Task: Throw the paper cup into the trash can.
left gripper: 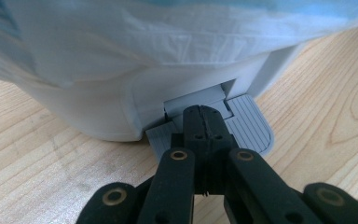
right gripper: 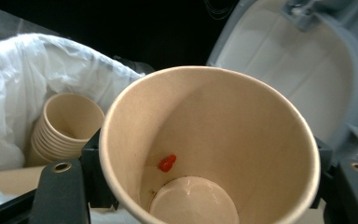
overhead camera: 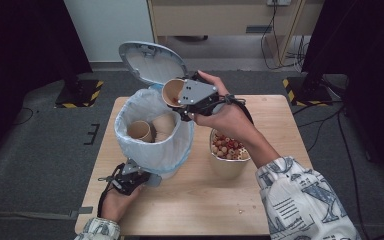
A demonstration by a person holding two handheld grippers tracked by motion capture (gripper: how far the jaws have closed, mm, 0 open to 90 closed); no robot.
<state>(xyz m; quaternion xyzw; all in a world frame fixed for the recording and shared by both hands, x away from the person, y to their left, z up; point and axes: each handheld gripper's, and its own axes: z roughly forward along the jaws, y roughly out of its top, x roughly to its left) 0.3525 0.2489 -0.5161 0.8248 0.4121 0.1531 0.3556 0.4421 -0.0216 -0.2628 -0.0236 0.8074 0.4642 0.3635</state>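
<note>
Above table (overhead camera: 275,107), right gripper (overhead camera: 180,100) tilting cup (overhead camera: 172,92)

Even, soft overhead light, dim dark surroundings (faint shadows), and nearby black jaws blur in both gripper views.

Left gripper (overhead camera: 139,176) low, fingers pressed together — right gripper (overhead camera: 180,102) raised, clamped.

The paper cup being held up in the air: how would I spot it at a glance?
Start at the white bin with its lid up on the wooden table. Over its far right rim, the right hand-held gripper clamps a tan paper cup tipped sideways. Unlike the cups down in the bin, it holds one red bit.
</note>
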